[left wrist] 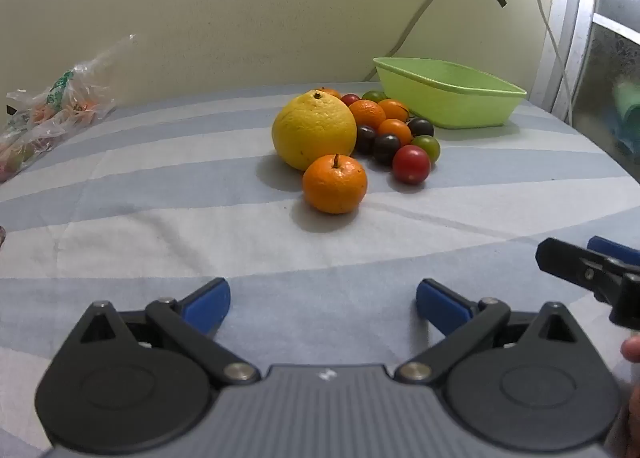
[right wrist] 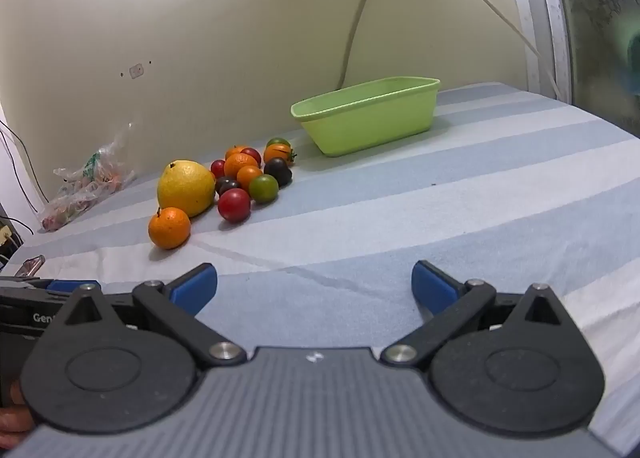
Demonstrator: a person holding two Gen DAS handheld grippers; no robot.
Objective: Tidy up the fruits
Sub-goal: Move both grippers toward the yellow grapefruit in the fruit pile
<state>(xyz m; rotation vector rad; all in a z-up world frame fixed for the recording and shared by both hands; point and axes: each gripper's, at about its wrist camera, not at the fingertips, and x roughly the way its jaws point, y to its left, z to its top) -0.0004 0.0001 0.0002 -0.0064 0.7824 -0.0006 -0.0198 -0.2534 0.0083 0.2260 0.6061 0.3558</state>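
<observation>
Hiding: bag (left wrist: 52, 114) contents blurred at far left; the orange at the pile's back shows only its top; my right gripper (left wrist: 592, 270) is cut off by the left view's edge.
Fruit: big yellow citrus (left wrist: 314, 130), stemmed orange (left wrist: 335, 184) touching its front, red tomato (left wrist: 411, 164), then dark, green and orange small ones clustered just left of the green tub (left wrist: 448, 98).
Fingers: my left gripper (left wrist: 323, 300) and right gripper (right wrist: 314, 286) are both spread wide, holding nothing; the fruit lies well ahead on the striped cloth (left wrist: 160, 218).
</observation>
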